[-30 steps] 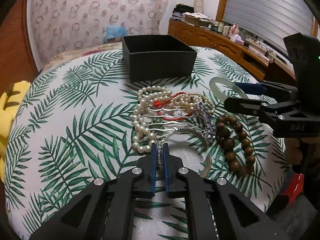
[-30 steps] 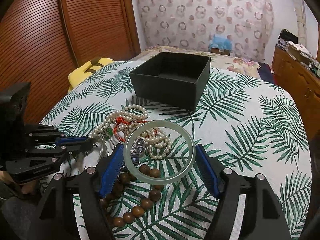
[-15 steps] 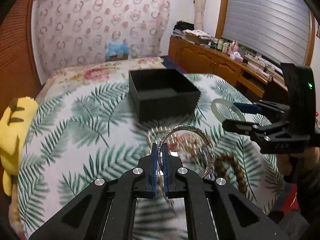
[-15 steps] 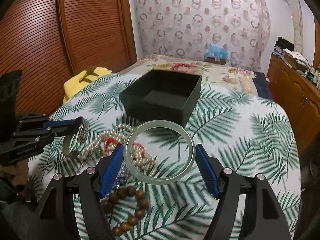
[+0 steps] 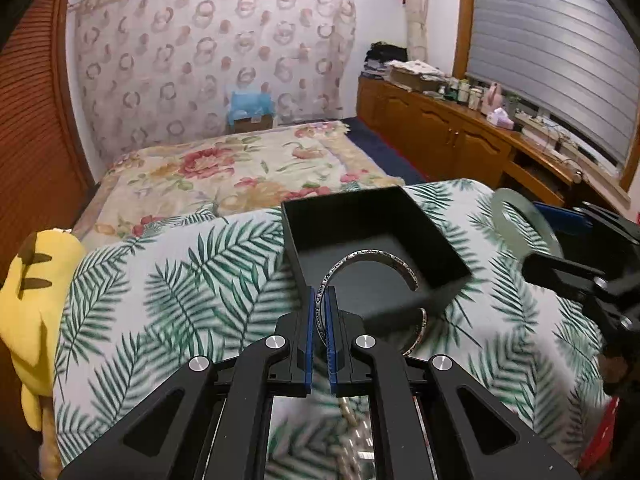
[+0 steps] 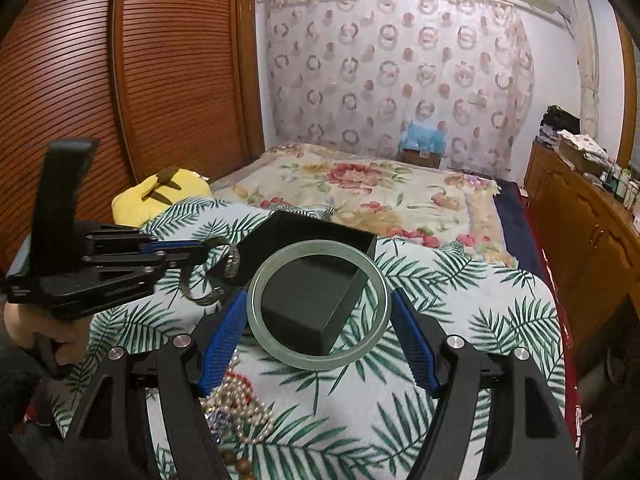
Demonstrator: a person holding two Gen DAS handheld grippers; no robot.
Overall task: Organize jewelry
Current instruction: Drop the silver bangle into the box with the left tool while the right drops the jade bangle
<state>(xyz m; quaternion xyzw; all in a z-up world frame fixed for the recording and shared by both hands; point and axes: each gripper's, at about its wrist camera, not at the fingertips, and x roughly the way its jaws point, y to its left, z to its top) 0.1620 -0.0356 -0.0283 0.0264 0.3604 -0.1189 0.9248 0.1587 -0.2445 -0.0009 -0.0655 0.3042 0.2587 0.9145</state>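
My left gripper [image 5: 319,300] is shut on a silver open bangle [image 5: 374,255], held in the air just before the near wall of the open black box [image 5: 372,220]. The bangle also shows in the right wrist view [image 6: 232,262]. My right gripper [image 6: 318,306] is shut on a pale green jade bangle [image 6: 318,362], held flat across its blue pads above the box [image 6: 312,304]. The jade bangle shows at the right of the left wrist view [image 5: 524,220]. Pearl strands [image 6: 240,400] and brown wooden beads [image 6: 236,462] lie on the palm-leaf cloth below my right gripper.
The palm-leaf cloth [image 5: 168,300] covers a round table. A yellow plush toy [image 5: 32,280] sits at its left edge. A floral bed [image 5: 240,172] lies behind it. A wooden cabinet [image 5: 460,136] runs along the right wall.
Both grippers rose and moved forward toward the black box. The left lifted the silver bangle out of the jewelry pile; the right carried the jade bangle up over the box.
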